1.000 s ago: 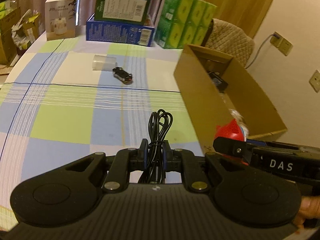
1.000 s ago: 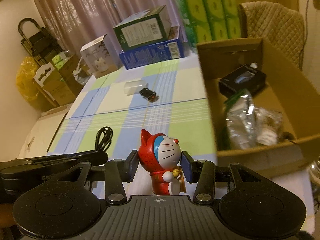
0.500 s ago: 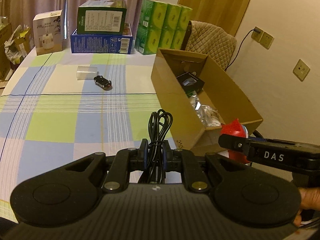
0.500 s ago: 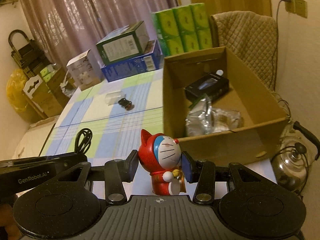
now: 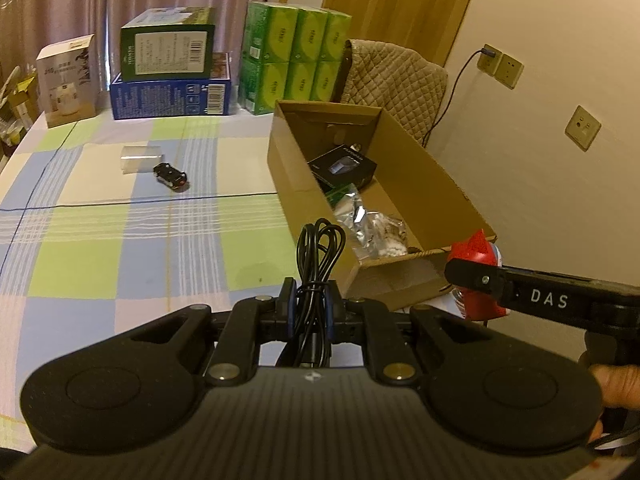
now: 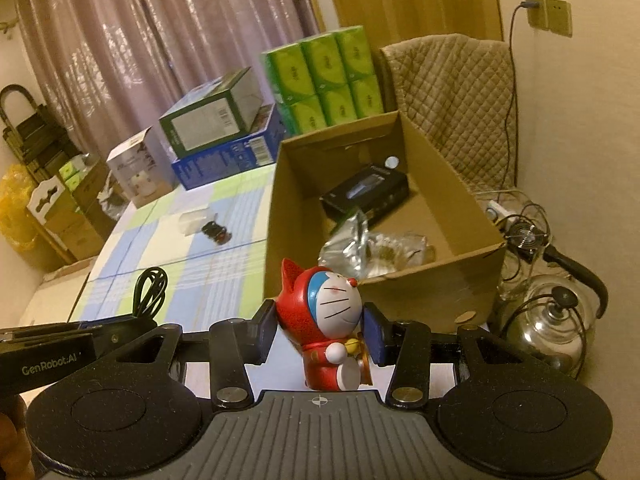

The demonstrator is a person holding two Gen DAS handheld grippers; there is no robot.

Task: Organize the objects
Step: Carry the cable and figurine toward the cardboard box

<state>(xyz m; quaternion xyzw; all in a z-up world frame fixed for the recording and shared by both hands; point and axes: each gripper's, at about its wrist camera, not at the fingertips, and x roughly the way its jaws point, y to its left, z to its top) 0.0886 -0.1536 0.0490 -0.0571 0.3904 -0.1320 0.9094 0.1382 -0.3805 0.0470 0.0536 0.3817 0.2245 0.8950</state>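
Green tissue packs [image 5: 297, 60], quilted chair [image 5: 394, 84], glass kettle [image 6: 550, 322]

My right fingers [image 6: 320, 334] now raised higher than a second ago, red cat figurine [image 6: 326, 330] tipping leftward between them instead of upright, cardboard box [image 6: 436, 300] interior seen from farther above, my coiled black cable [image 5: 316, 268] lifted too

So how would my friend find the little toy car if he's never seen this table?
Look at the checked tablecloth, to the left of the open cardboard box. In front of the stacked blue and green boxes lies a clear plastic case, and the toy car sits right beside it. It's tiny, dark and has wheels.
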